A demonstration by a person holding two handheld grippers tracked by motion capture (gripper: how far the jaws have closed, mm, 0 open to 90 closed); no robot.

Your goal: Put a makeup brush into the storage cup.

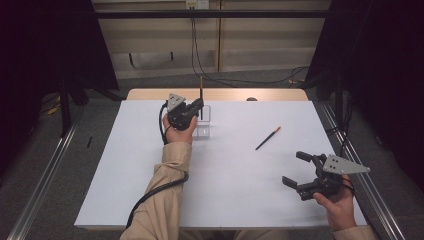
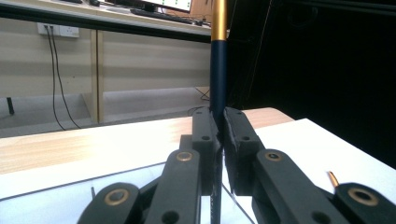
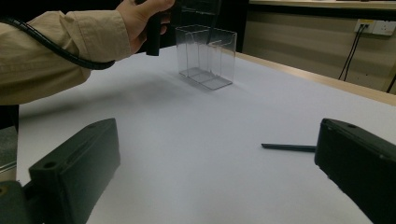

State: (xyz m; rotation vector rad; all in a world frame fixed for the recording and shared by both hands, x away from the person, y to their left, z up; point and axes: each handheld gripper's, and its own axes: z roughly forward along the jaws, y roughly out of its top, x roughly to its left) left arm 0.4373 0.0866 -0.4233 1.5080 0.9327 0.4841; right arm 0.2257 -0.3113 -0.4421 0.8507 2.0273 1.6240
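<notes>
Over the far middle of the white table (image 1: 150, 190), your left gripper (image 1: 199, 106) has its jaws pinched tight on a dark blue pencil (image 2: 218, 70) with a gold band near its top, held upright just above the clear plastic holder (image 1: 206, 122). The likeliest slip, as I judge it, is at the holder's mouth: the walls are thin and transparent, the compartments narrow, and if the pencil's lower end comes down on a divider or the rim instead of inside a slot, it may skid off or tip the light holder over. The grip is also narrow and low on the shaft, so a knock at the tip could swing the pencil in the pads; keep it vertical and lower slowly. The holder stands near the far edge of the white sheet, with the bare wooden strip (image 1: 280, 94) just behind it, so a toppled holder has little room before the edge. Your right gripper (image 1: 295, 168) rests near the right front corner, jaws wide apart and holding nothing, well clear of your left arm. A second pencil (image 1: 267, 138) lies flat between the holder and that gripper, on open surface with free room all round it, though the right edge of the table is close to your right hand (image 1: 340, 205).
</notes>
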